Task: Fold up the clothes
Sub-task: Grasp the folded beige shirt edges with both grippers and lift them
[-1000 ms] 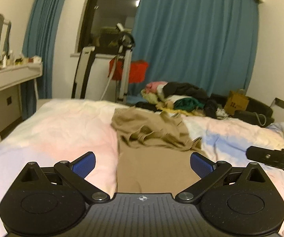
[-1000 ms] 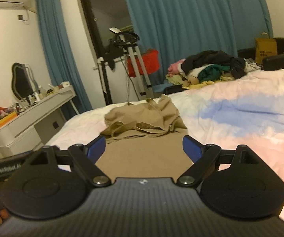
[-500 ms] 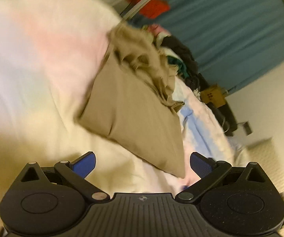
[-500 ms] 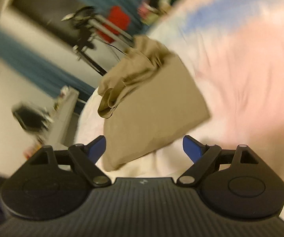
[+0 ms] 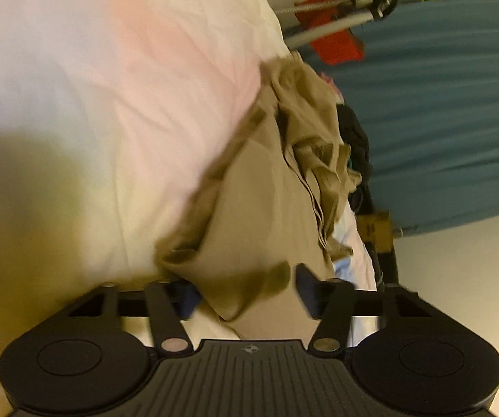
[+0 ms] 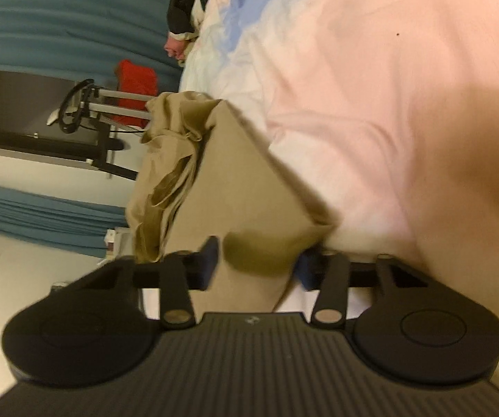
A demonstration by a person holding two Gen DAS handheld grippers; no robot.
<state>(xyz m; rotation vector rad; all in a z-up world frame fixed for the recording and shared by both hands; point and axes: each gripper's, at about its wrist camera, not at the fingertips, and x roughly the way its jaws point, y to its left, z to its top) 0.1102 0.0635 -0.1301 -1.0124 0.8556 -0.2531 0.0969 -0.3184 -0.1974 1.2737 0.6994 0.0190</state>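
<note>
A tan garment [image 5: 266,208] lies on the pastel bed sheet [image 5: 110,104], flat at the near end and bunched at the far end. My left gripper [image 5: 246,293] is rolled sideways with its blue pads either side of the garment's near left corner, jaws partly closed with a gap still showing. In the right wrist view the same garment [image 6: 235,180] has its near right corner between the pads of my right gripper [image 6: 256,267], also partly closed. Neither grip looks tight.
A pile of dark and coloured clothes [image 5: 353,139] lies at the far end of the bed. Teal curtains [image 5: 457,104], a metal stand [image 6: 110,104] and a red bag [image 6: 134,80] stand beyond the bed.
Both grippers dropped from looking across the room, rolled sideways, and moved onto the garment's near corners. Their jaws went from wide open to closing around the fabric.
</note>
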